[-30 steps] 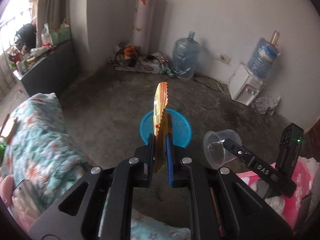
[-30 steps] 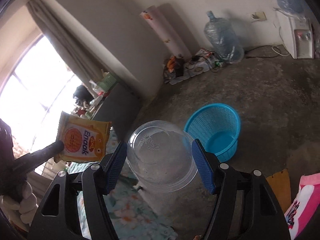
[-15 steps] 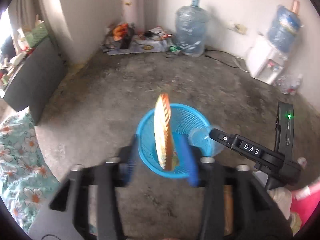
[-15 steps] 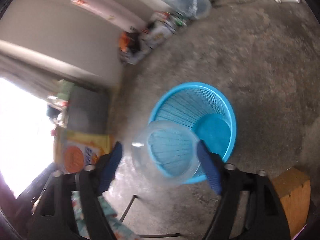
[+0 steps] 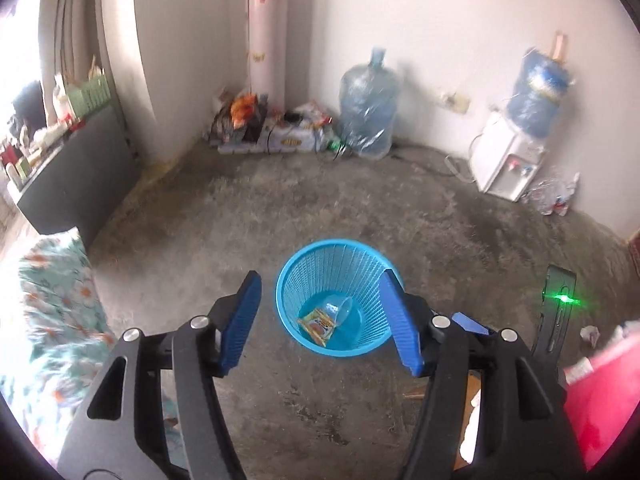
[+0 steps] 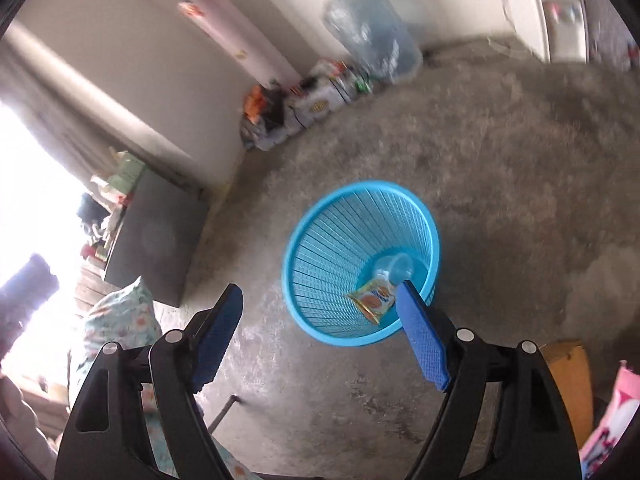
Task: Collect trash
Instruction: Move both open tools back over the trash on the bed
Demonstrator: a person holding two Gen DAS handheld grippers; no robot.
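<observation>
One blue basket (image 5: 335,264) on the floor holds one snack wrapper (image 5: 317,326) and one clear cup (image 5: 341,309). Left tool (image 5: 322,318), jaws just opened, and right tool (image 6: 320,330) both gape empty.

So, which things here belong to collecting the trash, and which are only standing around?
Job: blue basket, snack wrapper and clear plastic cup lying in it.

Standing around: water jug, water dispenser, pink roll, dark cabinet.
</observation>
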